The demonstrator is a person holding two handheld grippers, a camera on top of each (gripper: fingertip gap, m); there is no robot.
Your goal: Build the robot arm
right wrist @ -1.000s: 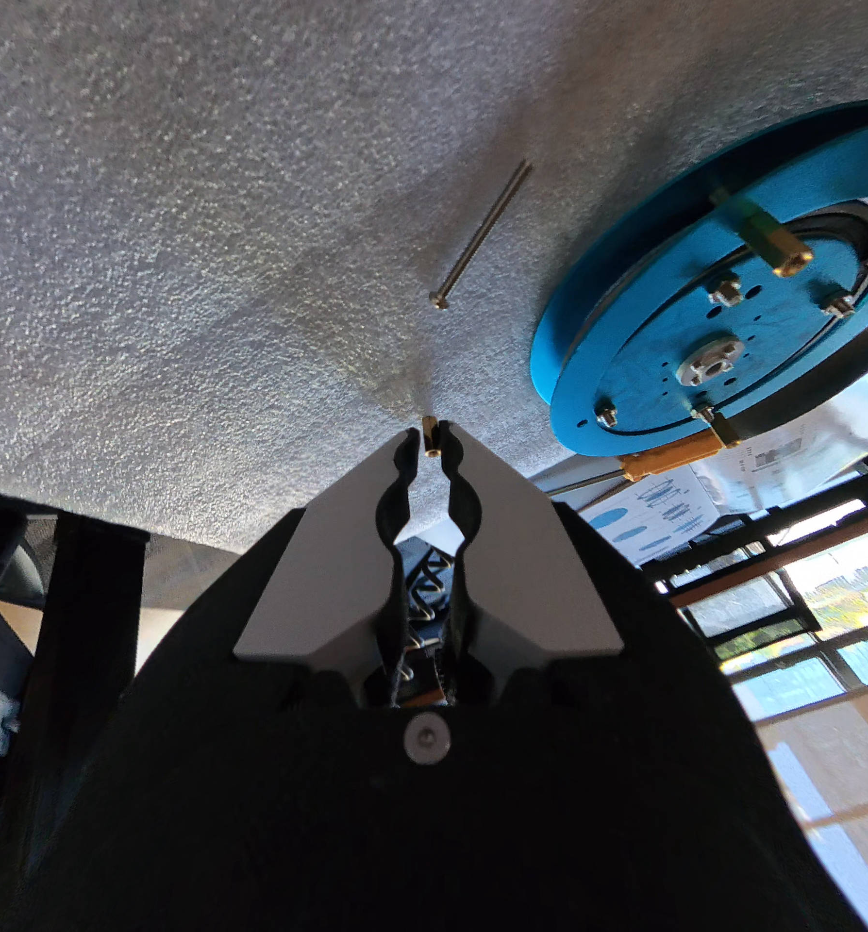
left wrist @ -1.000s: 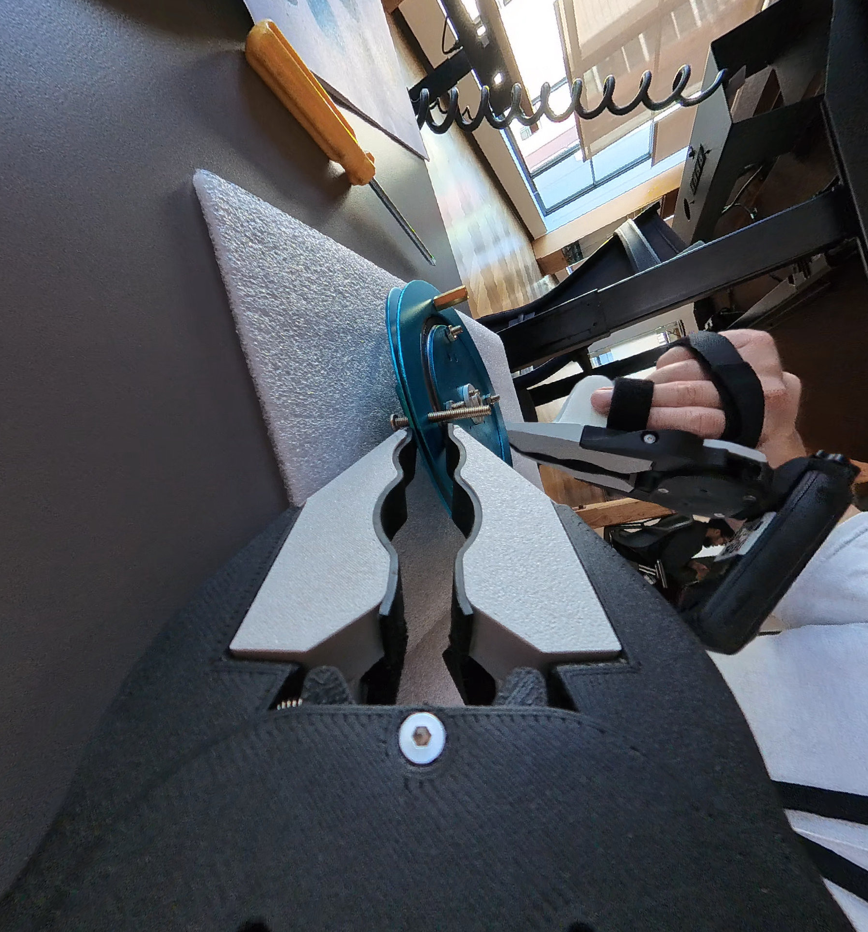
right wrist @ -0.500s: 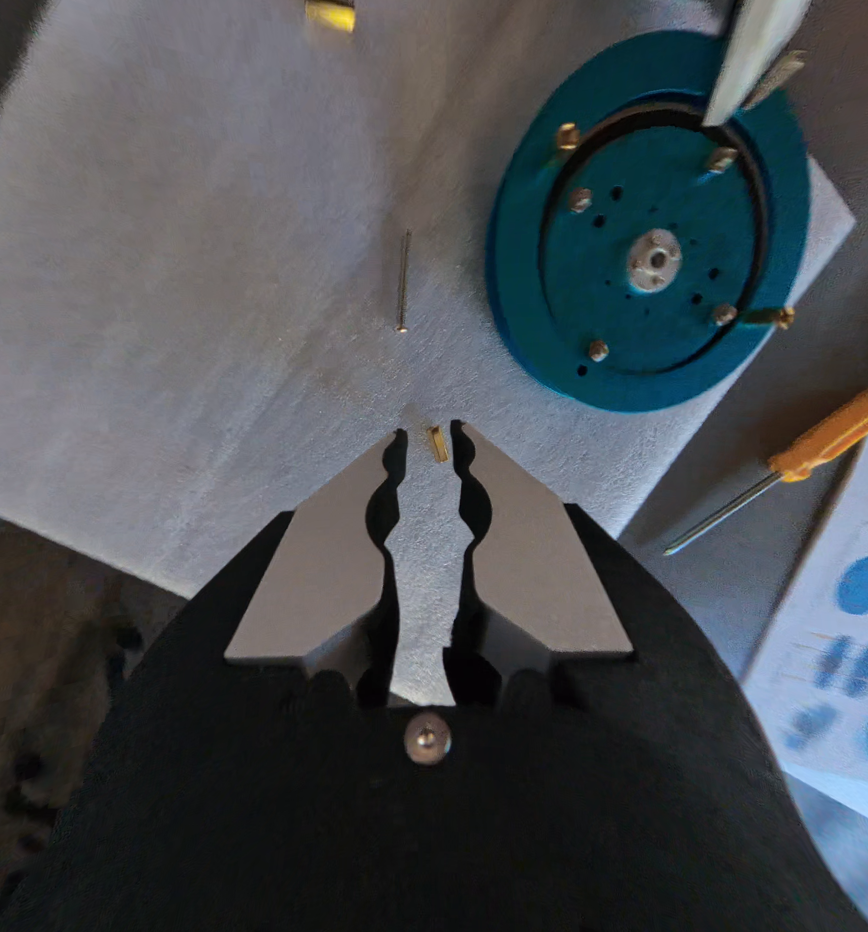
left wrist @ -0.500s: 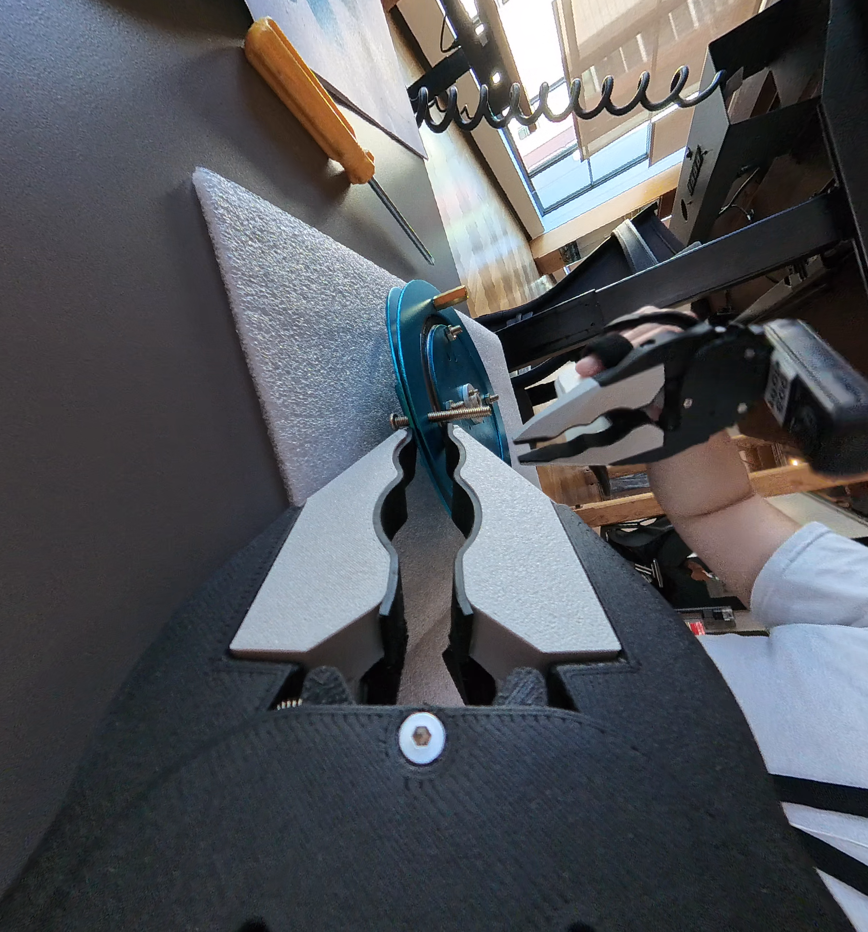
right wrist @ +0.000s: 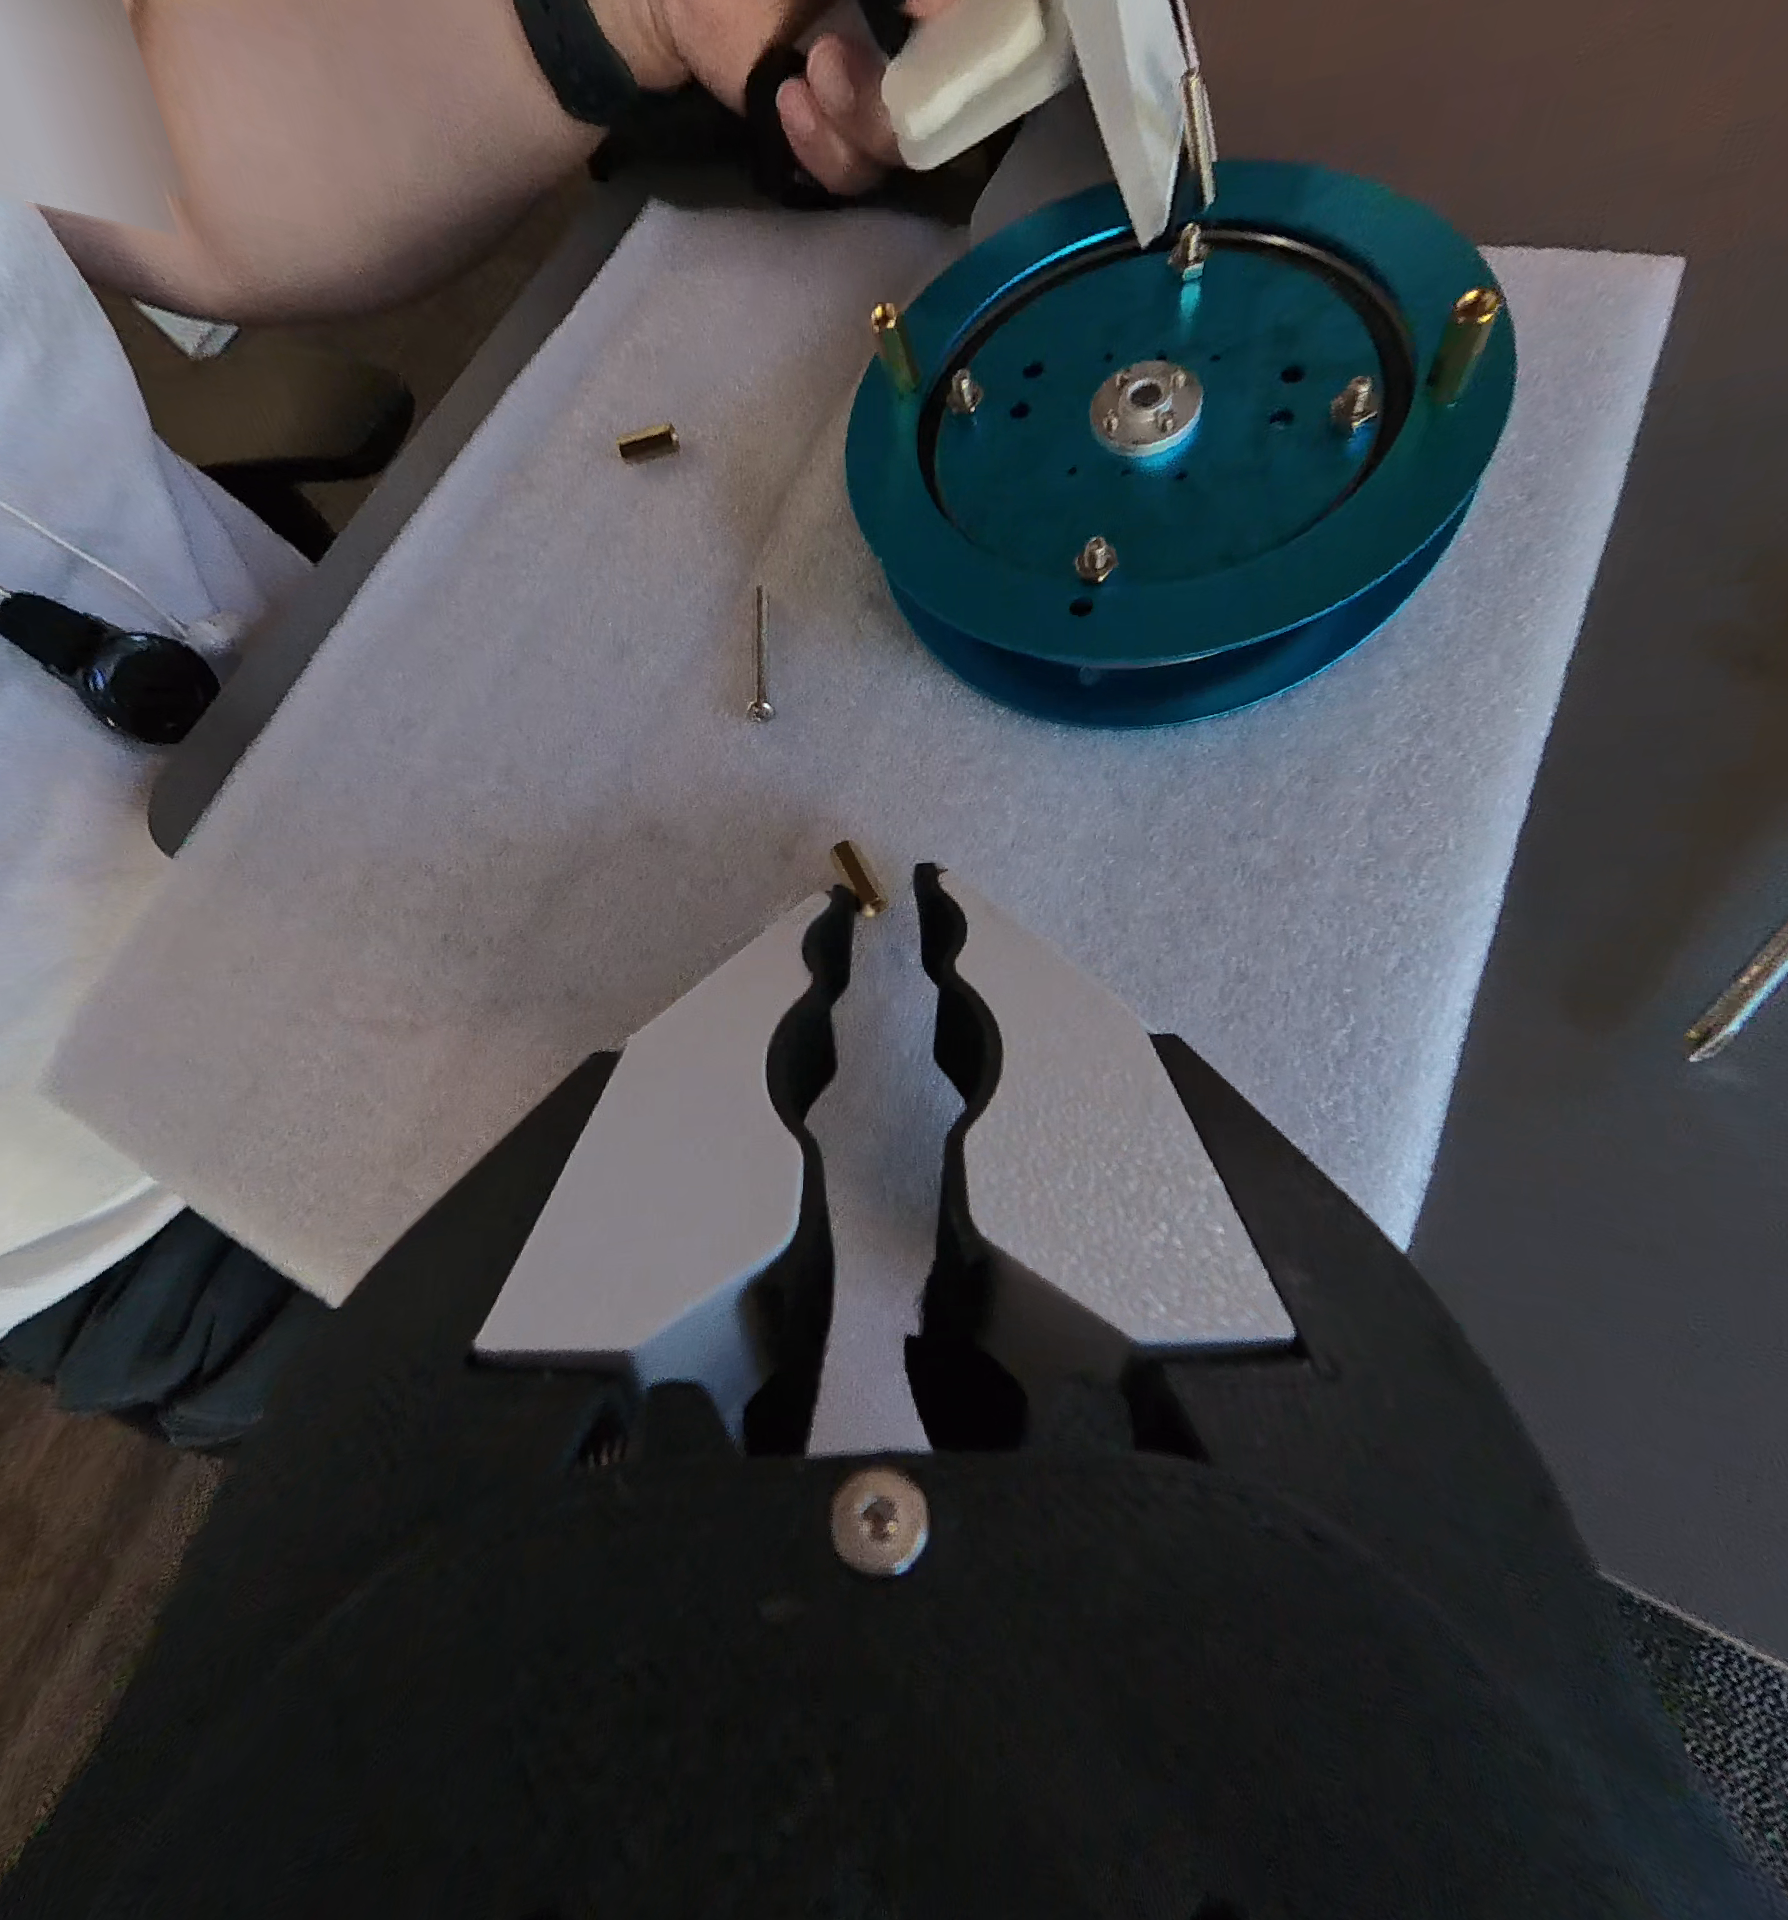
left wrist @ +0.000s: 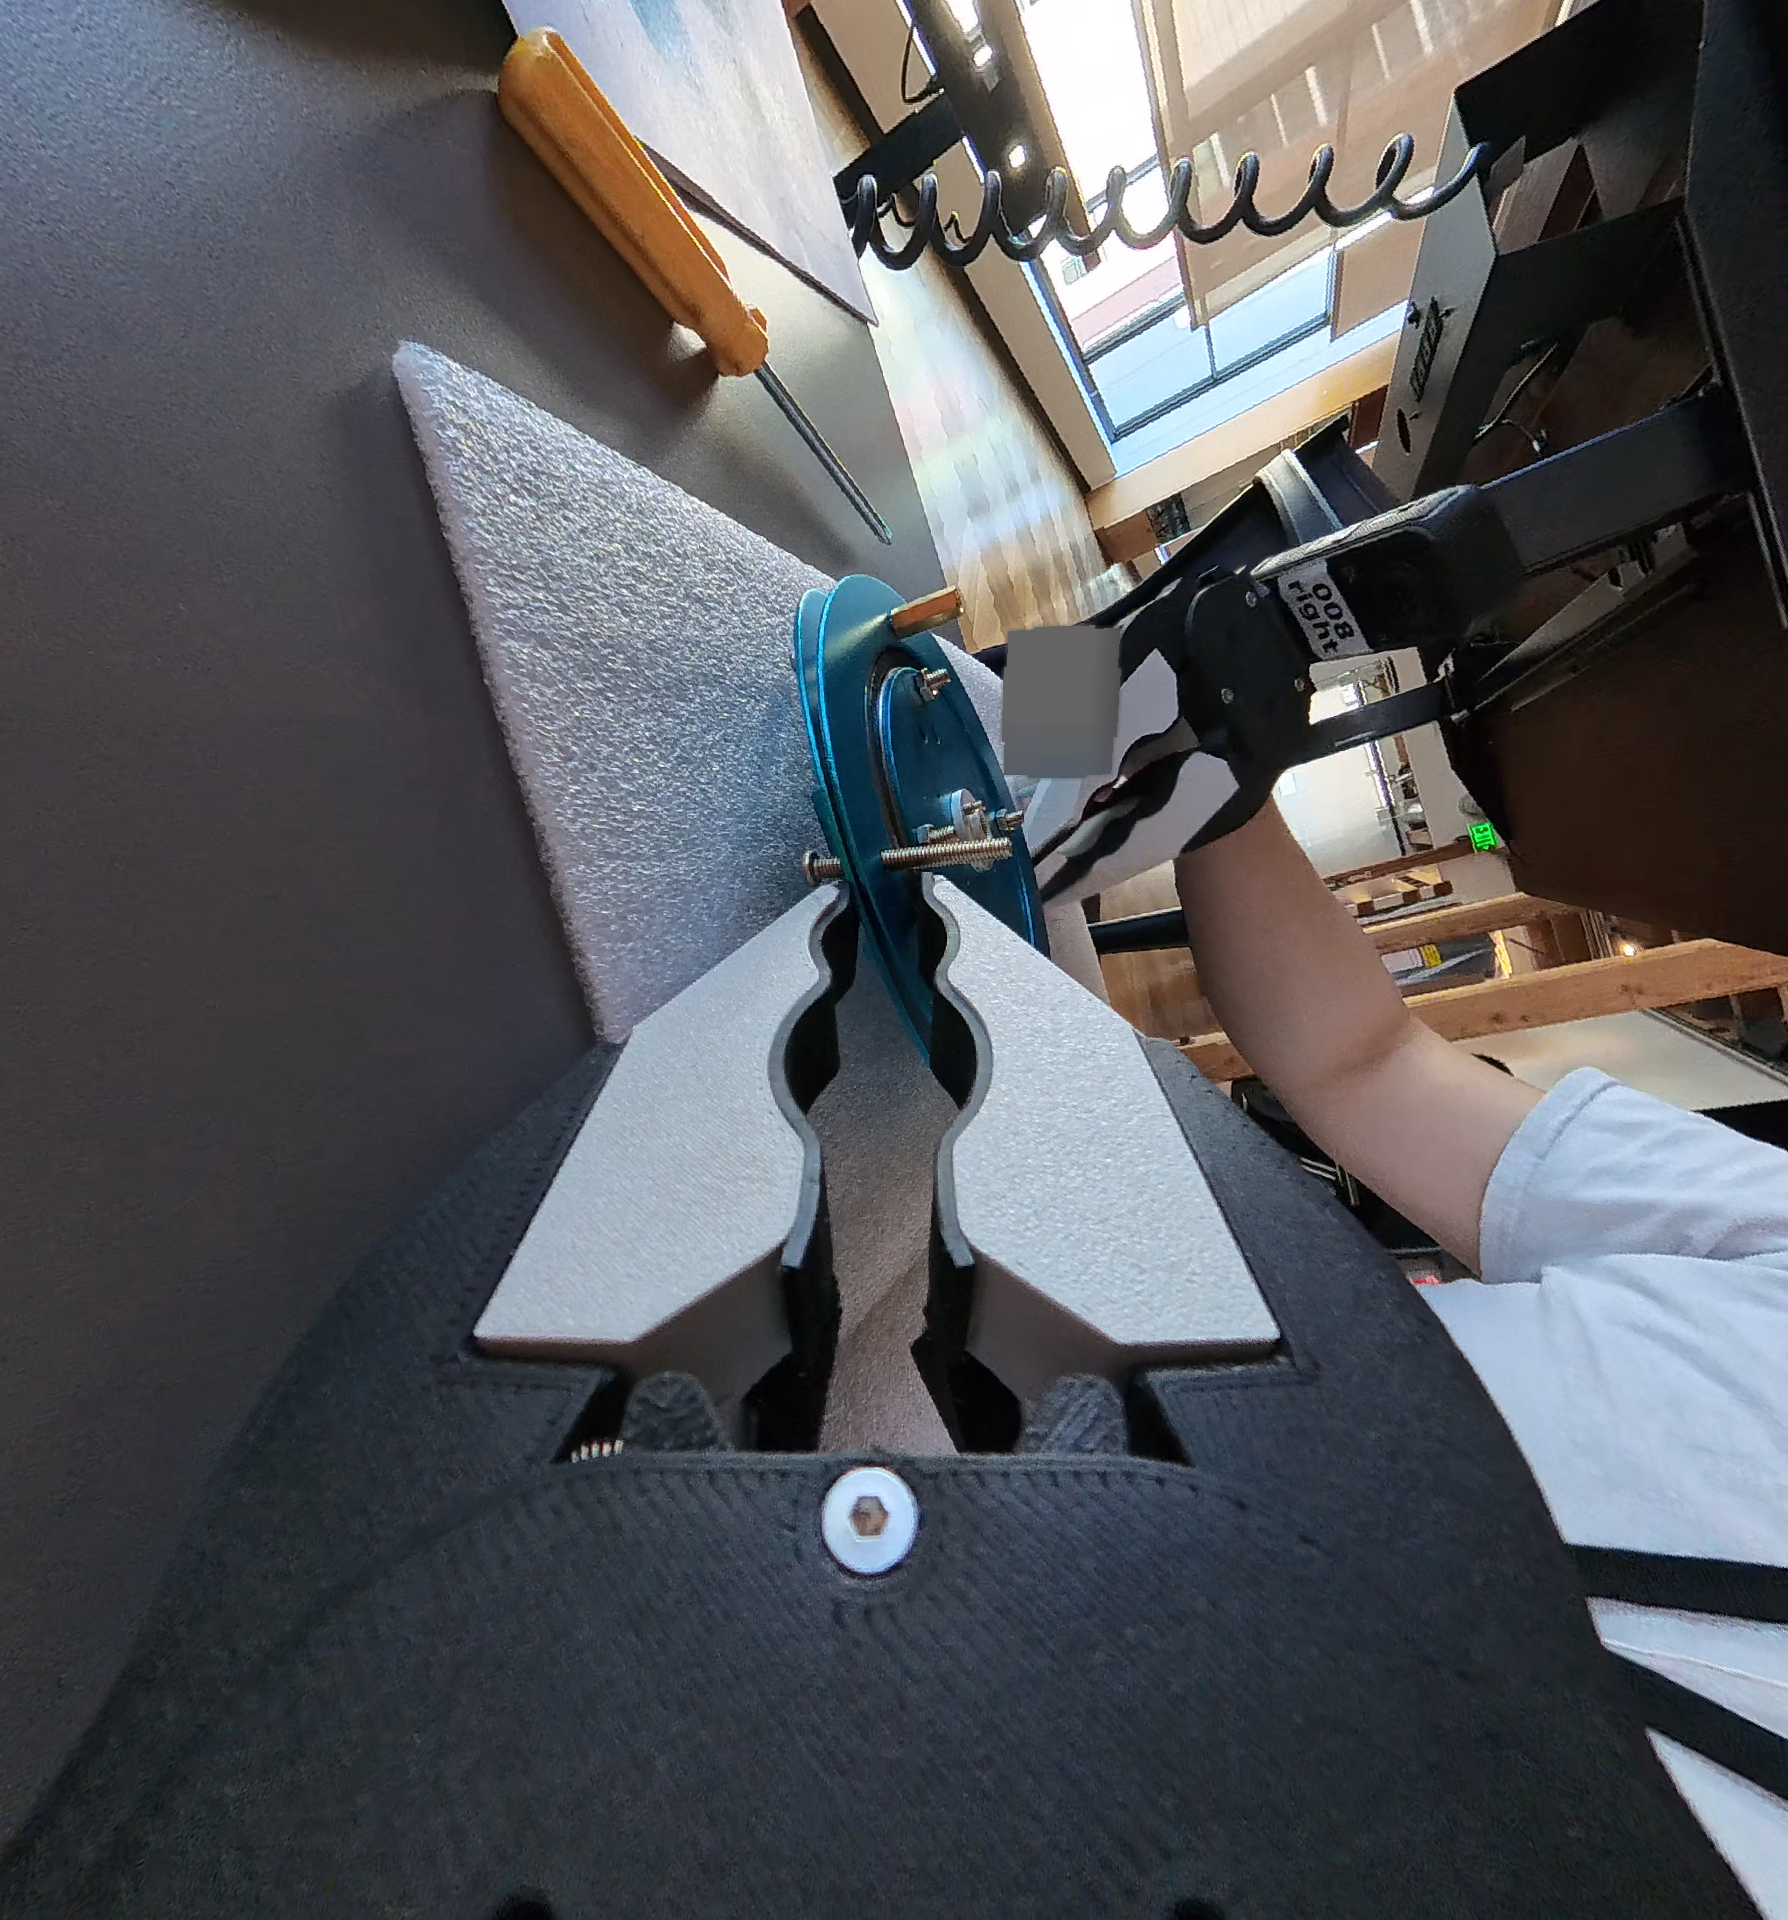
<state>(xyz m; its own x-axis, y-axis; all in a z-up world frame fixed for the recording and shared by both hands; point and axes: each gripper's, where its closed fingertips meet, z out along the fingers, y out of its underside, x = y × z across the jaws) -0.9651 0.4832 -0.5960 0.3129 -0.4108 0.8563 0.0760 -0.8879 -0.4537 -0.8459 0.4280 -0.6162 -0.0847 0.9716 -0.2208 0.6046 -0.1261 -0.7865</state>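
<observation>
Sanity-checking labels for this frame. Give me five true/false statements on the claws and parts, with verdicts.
1. The left claw grips the blue wheel at its rim. True.
2. The right claw is clamped on a brass standoff. False: it is open, and a loose standoff lies by one fingertip.
3. Two upright standoffs stand on the wheel. True.
4. The long screw lies on bare table. False: it lies on the white foam pad.
5. The screwdriver lies on the foam. False: it lies on the dark table beside it.

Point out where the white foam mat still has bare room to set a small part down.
The foam mat is bare along its near edge, right of the right tool, below the blue wheel. Its left part, beyond the long screw, is also bare. It is crowded at the far corner: the wheel and the left tool.
</observation>
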